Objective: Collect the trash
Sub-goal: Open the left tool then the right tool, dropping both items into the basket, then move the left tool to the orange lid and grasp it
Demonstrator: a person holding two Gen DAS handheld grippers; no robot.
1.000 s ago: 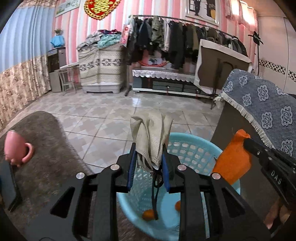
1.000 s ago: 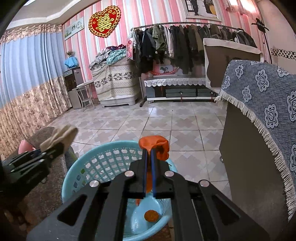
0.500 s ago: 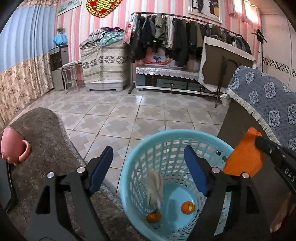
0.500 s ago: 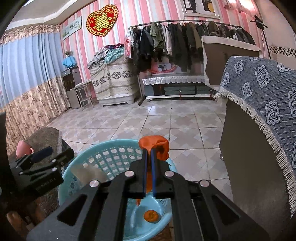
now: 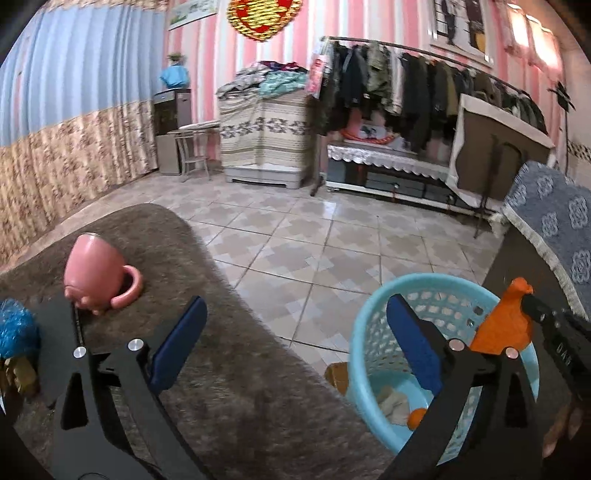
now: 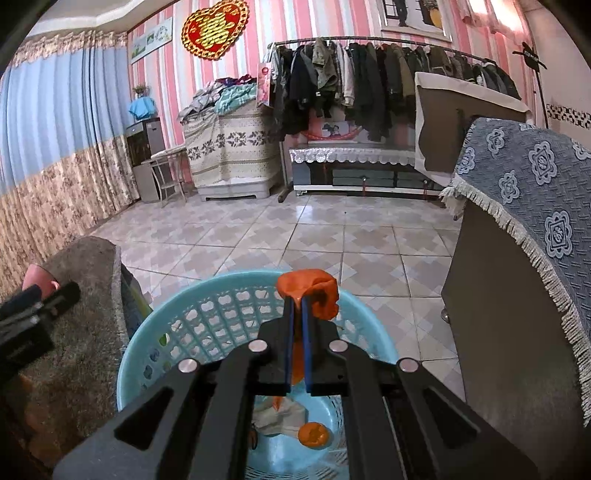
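- My left gripper (image 5: 295,339) is spread and empty; it has swung left off the basket (image 5: 373,332) and now sits over the rug's (image 5: 229,369) right edge.
- The rag (image 6: 284,415) I dropped lies on the basket floor.
- My right gripper (image 6: 296,310) still pinches the orange scrap (image 6: 317,291) above the basket.

- Lived-in home, a bedroom or sitting room.
- Loaded clothes rack (image 6: 388,70) along pink-striped wall (red heart ornament (image 6: 215,28) above).
- Tiled floor (image 6: 295,236), curtains (image 5: 70,122), folded laundry on covered cabinet (image 5: 264,136).
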